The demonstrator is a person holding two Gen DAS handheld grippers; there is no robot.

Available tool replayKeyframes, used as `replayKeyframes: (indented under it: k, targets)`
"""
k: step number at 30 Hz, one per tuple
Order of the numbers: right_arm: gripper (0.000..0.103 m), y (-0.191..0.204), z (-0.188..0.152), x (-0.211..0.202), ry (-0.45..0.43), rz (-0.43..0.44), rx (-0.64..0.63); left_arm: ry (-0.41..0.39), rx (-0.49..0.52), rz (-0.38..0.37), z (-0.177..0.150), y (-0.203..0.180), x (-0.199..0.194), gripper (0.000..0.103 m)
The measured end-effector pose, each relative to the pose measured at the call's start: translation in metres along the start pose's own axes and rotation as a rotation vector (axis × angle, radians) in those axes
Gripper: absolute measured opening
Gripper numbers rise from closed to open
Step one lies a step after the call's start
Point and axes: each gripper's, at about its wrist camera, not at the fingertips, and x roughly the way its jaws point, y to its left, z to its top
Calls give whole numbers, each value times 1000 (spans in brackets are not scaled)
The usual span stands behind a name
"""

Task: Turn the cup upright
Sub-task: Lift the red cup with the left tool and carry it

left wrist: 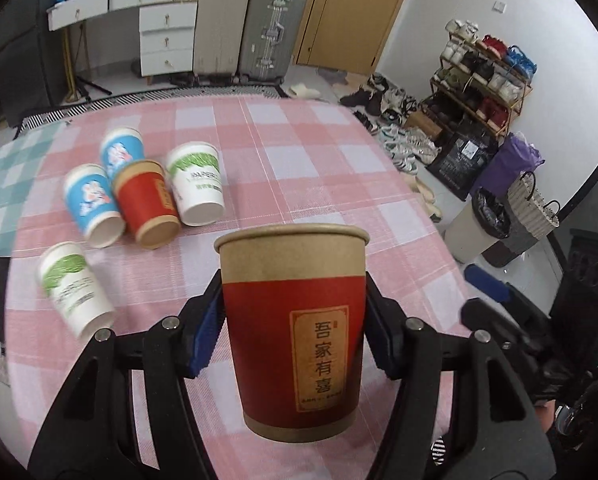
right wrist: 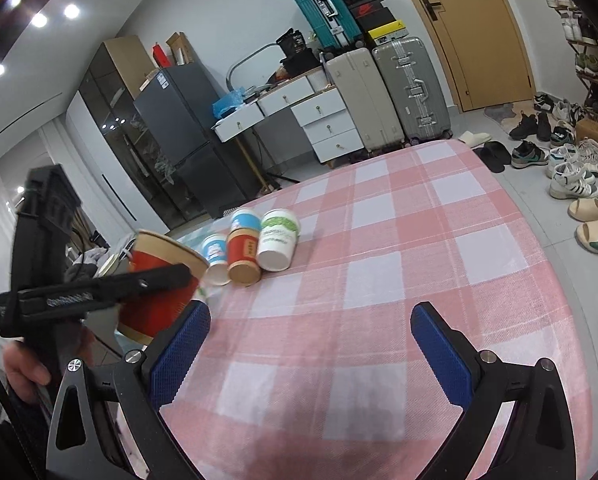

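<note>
The left gripper [left wrist: 295, 320] has its blue-padded fingers [left wrist: 205, 336] pressed against both sides of a red paper cup [left wrist: 295, 332], about halfway up its wall. The cup is mouth up in the left wrist view and looks to be lifted off the tabletop [left wrist: 299, 152], though its base blocks the spot below it, so contact cannot be ruled out. In the right wrist view the same cup appears tilted, which may be only that camera's angle. A hand [right wrist: 23, 360] holds the left gripper's handle.

The right gripper [right wrist: 311, 344] has its fingers spread wide with nothing between them, hovering over bare checked cloth.

Judging by its look, the cup is thin paper: very light, easy to dent, stiffest at the rolled rim and the base ring. A mid-wall hold with a gentle squeeze should suit it; too hard and the wall would likely buckle, and the waxy print may slip a little.

Farther out, five more cups [left wrist: 147, 204] lie on their sides, four clustered together and one white and green cup [left wrist: 73, 286] apart, nearer the left gripper.
</note>
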Motion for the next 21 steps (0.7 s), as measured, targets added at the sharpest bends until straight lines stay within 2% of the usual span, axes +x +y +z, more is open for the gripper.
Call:
replayKeyframes:
  k: [6, 11, 16, 21]
  targets:
    - [102, 43, -22, -19, 23, 34, -42, -110, -19, 41, -40, 13, -114, 60]
    - [102, 74, -45, -29, 45, 49, -87, -147, -66, 69, -88, 30, -175, 60]
    - [102, 97, -61, -34, 64, 55, -123, -131, -112, 80, -140, 49, -200, 61]
    - [102, 113, -78, -36, 98, 54, -166, -101, -141, 100, -185, 57, -183, 61]
